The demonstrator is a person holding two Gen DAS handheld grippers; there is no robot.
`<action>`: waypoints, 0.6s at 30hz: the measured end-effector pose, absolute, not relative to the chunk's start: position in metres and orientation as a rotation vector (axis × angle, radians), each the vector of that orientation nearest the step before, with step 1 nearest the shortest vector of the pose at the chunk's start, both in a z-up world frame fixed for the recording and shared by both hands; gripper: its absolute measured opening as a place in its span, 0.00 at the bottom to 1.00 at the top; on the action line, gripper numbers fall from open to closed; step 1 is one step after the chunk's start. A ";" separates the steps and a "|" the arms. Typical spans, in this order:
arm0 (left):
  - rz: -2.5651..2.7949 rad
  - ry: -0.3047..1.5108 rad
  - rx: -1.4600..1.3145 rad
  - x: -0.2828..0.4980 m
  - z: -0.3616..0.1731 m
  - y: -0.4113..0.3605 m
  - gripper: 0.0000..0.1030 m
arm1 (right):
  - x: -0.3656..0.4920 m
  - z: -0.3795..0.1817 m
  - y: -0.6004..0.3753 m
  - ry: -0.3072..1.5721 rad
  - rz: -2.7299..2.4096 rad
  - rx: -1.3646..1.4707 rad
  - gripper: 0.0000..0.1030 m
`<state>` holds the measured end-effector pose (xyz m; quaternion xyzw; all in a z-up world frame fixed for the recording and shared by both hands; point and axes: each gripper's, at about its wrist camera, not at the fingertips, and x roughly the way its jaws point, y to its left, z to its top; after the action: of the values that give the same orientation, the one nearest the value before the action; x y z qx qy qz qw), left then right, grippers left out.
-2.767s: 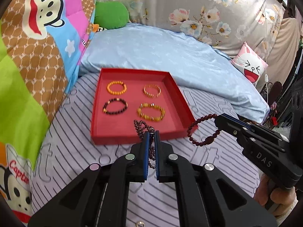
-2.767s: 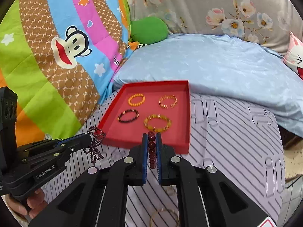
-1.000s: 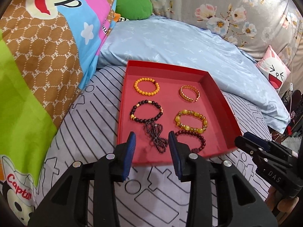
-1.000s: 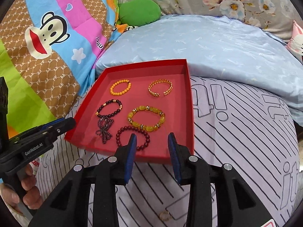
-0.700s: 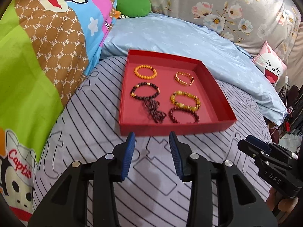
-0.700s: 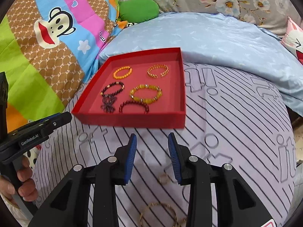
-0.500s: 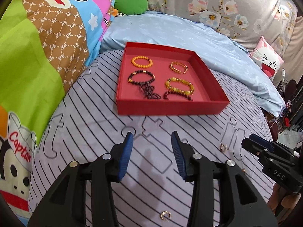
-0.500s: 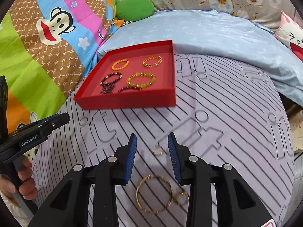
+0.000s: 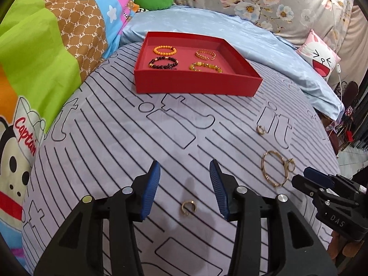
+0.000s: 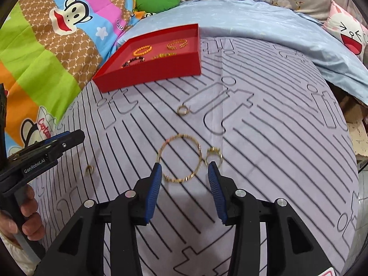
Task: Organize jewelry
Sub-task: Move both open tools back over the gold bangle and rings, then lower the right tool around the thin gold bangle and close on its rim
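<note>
Bed (image 9: 161, 138) covered in smooth lilac sheet, black line print. Red tray (image 9: 197, 85), shallow, square-cornered card, is set near the blue quilt; beaded bracelets (image 9: 164, 50) are laid inside. Thin gold bangle (image 10: 180, 158), round, is seen flat on the sheet, a small gold ring (image 10: 214, 157) just beside it. Open gold ring (image 9: 188, 207) lies below the left claw (image 9: 185, 184).

Left claw: jaws parted, empty. Right claw (image 10: 182, 180): jaws parted, just opened further, empty, bangle's near edge between the tips.

Since a second ago both claws have been drawn back from the tray. Open sheet is left between tray and bangle; bed edge falls away at right.
</note>
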<state>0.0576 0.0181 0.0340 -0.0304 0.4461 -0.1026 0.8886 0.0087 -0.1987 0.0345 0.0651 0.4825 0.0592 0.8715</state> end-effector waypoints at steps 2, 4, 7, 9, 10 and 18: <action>-0.208 0.935 -0.069 0.052 0.030 0.019 0.41 | 0.003 0.030 -0.198 1.020 0.124 0.145 0.40; -0.199 0.935 -0.082 0.046 0.027 0.021 0.41 | -0.002 0.025 -0.197 1.027 0.122 0.150 0.40; -0.188 0.941 -0.090 0.042 0.022 0.024 0.41 | -0.004 0.018 -0.196 1.037 0.119 0.152 0.40; -0.187 0.946 -0.097 0.041 0.021 0.024 0.41 | -0.002 0.015 -0.194 1.037 0.119 0.150 0.41; -0.184 0.946 -0.099 0.041 0.021 0.025 0.42 | -0.001 0.014 -0.193 1.032 0.120 0.148 0.44; -0.162 0.939 -0.108 0.037 0.020 0.036 0.48 | 0.020 0.012 -0.181 1.005 0.118 0.115 0.47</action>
<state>0.0369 0.0356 0.0205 -0.0518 0.4518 -0.0780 0.8872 0.0202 -0.1813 0.0124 0.0553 0.4811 0.0567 0.8731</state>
